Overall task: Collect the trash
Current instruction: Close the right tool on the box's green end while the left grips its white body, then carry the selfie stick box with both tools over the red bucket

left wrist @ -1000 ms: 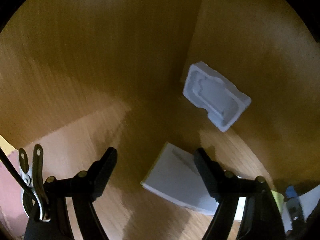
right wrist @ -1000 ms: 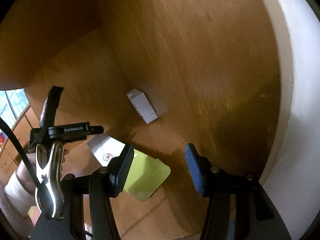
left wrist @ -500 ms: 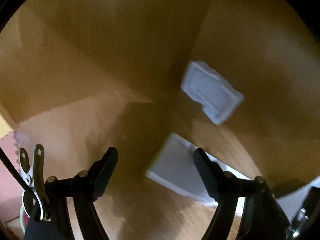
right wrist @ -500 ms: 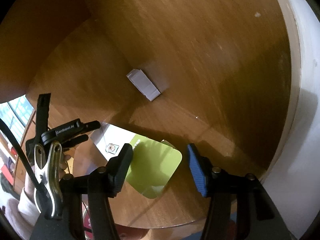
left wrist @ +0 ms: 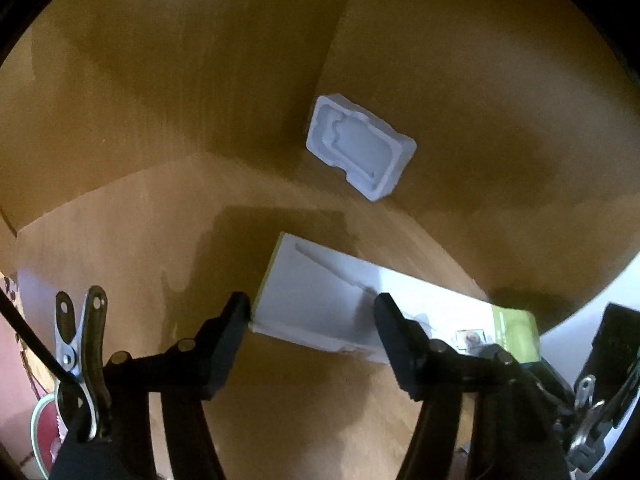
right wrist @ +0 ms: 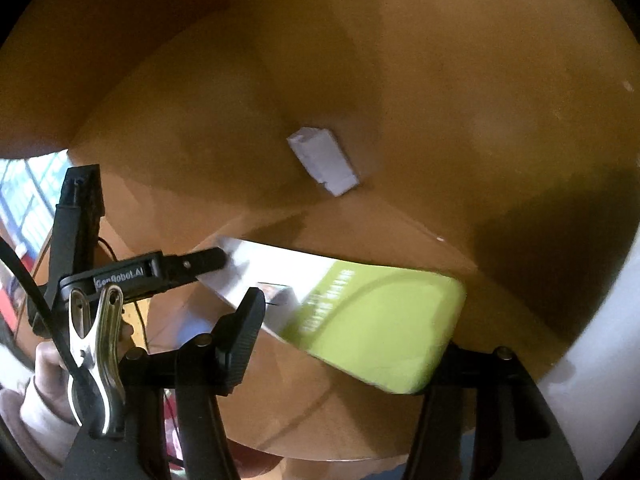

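Change since a second ago: left gripper (left wrist: 312, 312) has slid in over the white end of the flat box (left wrist: 320, 300), and its fingers (left wrist: 224, 344) have narrowed from wide. The box now sits between them, where before it lay ahead of the fingertips and off to the right. Jaws are closing at this moment; the left fingertip is at the box's near-left corner, while the right finger lies over the top face. Pads not clearly pressing yet, so no grip.

Right gripper (right wrist: 344, 332) has come down over the green end of the same box (right wrist: 380, 320). Its jaws are opening slightly, at a middle width; the left finger (right wrist: 240, 336) is beside the box edge, the right finger is hidden under the green end. It holds nothing that I can see.

Meaning: first pickup is about to happen, with both grippers bracketing one box lying flat on the wooden bench (left wrist: 120, 240) at its near edge.

White molded tray insert (left wrist: 360, 146) is untouched, far side, leaning in the corner against the wood panels. Nothing collected yet.
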Demonstrator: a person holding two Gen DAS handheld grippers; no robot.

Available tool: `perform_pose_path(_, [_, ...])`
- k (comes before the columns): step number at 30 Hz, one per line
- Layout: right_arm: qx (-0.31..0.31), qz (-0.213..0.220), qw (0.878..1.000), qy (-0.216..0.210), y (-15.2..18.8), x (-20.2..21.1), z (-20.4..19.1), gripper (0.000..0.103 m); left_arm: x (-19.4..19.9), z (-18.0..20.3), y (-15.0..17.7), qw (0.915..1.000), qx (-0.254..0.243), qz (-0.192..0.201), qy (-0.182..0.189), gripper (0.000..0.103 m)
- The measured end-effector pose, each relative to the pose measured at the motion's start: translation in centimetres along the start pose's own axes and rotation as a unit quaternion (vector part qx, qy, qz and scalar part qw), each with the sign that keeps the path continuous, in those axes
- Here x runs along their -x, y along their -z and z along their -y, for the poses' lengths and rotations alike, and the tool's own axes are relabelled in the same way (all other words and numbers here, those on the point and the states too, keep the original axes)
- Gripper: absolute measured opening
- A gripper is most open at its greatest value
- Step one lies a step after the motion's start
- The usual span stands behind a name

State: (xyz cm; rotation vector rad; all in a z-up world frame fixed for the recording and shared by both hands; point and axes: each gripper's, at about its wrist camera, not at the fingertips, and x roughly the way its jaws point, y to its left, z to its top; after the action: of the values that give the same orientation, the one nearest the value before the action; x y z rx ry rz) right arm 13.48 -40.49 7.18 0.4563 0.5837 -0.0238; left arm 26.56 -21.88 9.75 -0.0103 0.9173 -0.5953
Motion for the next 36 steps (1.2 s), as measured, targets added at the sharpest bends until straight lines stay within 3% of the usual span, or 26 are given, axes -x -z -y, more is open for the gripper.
perform_pose_path(7, [0.015, -0.006, 1.000, -0.010, 0.4, -0.3, -1.0, 0.059, 0.5, -0.5, 0.8, 0.9997, 0.020, 0.005, -0.008, 0.068])
perform_pose_path(11, [0.020, 0.024, 1.000, -0.001, 0.4, 1.8, -0.6, 0.059, 0.5, 0.0, 0.9, 0.9996, 0.011, 0.007, -0.026, 0.069])
perform_pose_path(15, [0.016, 0.045, 0.999, 0.012, 0.2, 3.8, 0.6, 0.059, 0.3, -0.4, 0.8, 0.9994, 0.028, 0.007, -0.016, 0.069])
perform_pose_path(22, [-0.036, 0.011, 0.999, 0.004, 0.0, 3.1, 2.9, 0.059, 0.4, -0.6, 1.2, 0.9987, 0.050, 0.005, 0.012, 0.072])
perform_pose_path(25, [-0.067, -0.012, 0.998, -0.007, 0.2, 1.8, 3.4, 0.065, 0.6, -0.2, 1.6, 0.9991, 0.040, 0.006, 0.010, 0.075])
perform_pose_path(29, [-0.039, -0.004, 0.999, 0.012, 0.1, 1.3, 2.1, 0.064, 1.1, -0.1, 2.1, 0.9991, 0.041, 0.004, 0.010, 0.075])
perform_pose_path(32, [-0.014, -0.003, 1.000, -0.027, 0.3, 1.4, 0.6, 0.059, 1.6, 0.2, 2.8, 0.9991, 0.036, 0.005, 0.020, 0.075])
perform_pose_path(36, [0.012, -0.015, 1.000, -0.024, 0.8, 0.9, -1.0, 0.056, 2.3, 0.0, 3.6, 0.9989, 0.042, 0.015, 0.014, 0.074])
